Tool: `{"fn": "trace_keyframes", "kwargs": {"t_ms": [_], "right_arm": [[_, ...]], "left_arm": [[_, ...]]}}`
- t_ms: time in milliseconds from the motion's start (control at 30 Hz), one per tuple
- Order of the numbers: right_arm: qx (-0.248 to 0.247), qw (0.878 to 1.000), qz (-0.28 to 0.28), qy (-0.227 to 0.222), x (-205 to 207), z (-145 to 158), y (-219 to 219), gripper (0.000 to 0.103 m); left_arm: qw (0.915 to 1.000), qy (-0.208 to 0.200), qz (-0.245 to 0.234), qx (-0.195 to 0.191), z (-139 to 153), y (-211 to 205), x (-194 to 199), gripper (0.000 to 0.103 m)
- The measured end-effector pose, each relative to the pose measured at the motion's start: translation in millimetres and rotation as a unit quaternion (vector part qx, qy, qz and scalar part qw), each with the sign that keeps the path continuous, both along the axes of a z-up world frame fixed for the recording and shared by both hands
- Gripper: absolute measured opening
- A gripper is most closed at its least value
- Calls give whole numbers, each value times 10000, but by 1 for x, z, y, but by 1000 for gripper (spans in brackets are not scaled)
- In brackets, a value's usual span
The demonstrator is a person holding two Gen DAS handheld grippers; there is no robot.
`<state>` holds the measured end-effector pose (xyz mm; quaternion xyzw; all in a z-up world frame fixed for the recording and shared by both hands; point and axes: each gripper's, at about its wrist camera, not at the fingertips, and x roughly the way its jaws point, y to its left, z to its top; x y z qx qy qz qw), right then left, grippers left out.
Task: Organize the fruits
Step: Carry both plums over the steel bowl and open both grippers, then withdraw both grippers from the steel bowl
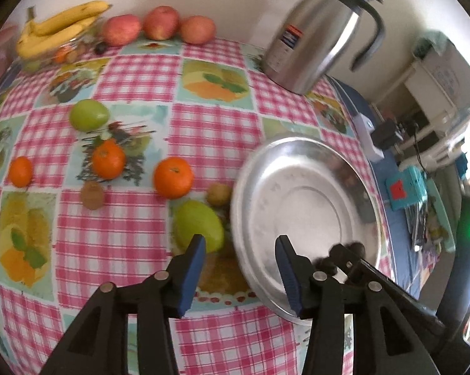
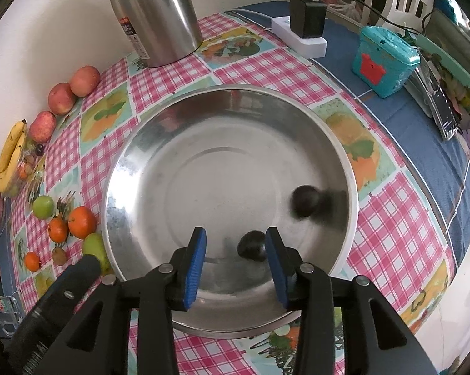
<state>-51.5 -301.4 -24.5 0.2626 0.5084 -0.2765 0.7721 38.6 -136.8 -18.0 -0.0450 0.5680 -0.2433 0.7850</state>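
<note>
A steel plate (image 2: 203,156) lies on the checked tablecloth under my right gripper (image 2: 235,247), which is open. One dark plum (image 2: 252,245) rests in the plate between its jaws, against the right pad and clear of the left. A second dark plum (image 2: 303,201) is blurred near the plate's right rim. My left gripper (image 1: 239,247) is open and empty over the plate's (image 1: 297,193) left rim, just above a green fruit (image 1: 199,228). Left of the plate lie oranges (image 1: 173,177), a kiwi (image 1: 92,195) and a green apple (image 1: 89,114).
A steel thermos jug (image 1: 322,37) stands behind the plate. Red apples (image 1: 160,22) and bananas (image 1: 60,25) line the wall at the back left. Past the table's right edge are a power strip (image 2: 300,37) with a charger and a teal box (image 2: 382,62).
</note>
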Motion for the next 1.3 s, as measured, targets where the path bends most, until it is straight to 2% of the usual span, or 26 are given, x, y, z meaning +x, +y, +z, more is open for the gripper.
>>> {"fn": "trace_keyframes", "kwargs": {"t_ms": [67, 167, 333, 467, 633, 867, 900, 967, 1033, 1100, 1167, 1233, 1300], "right_arm": [[-21, 10000, 33, 2, 1, 0, 1, 40], [-57, 9999, 124, 8, 3, 1, 4, 40], [-100, 9993, 357, 36, 10, 1, 15, 40], [-185, 9976, 660, 19, 17, 4, 31, 40], [-262, 9942, 1038, -65, 24, 9, 52, 40], [-375, 9896, 1382, -163, 32, 15, 69, 41], [-372, 9894, 1399, -136, 32, 13, 69, 43], [-367, 9895, 1396, -70, 33, 10, 69, 64], [-411, 9893, 1402, -21, 33, 8, 69, 68], [-375, 9891, 1426, -59, 33, 6, 69, 69], [-351, 9888, 1450, -89, 33, 6, 69, 92], [-386, 9878, 1502, -123, 33, 7, 70, 99], [-354, 9876, 1517, -201, 33, 8, 71, 100]], "left_arm": [[9998, 20, 209, 12, 0, 10, 5, 52], [9979, 10, 600, 261, 0, 29, 13, 52], [9877, -79, 1427, 637, 3, 72, 28, 52], [9796, -170, 1821, 830, 6, 100, 32, 52], [9719, -259, 2134, 955, 11, 120, 32, 52], [9717, -281, 2161, 909, 14, 123, 33, 57], [9719, -267, 2158, 897, 15, 122, 33, 58], [9727, -232, 2139, 870, 14, 121, 33, 67], [9728, -218, 2139, 862, 13, 120, 33, 80], [9723, -262, 2121, 951, 12, 118, 34, 85], [9711, -323, 2111, 1065, 11, 117, 34, 97], [9700, -396, 2116, 1129, 10, 116, 34, 103], [9690, -457, 2135, 1158, 10, 117, 34, 103]]}}
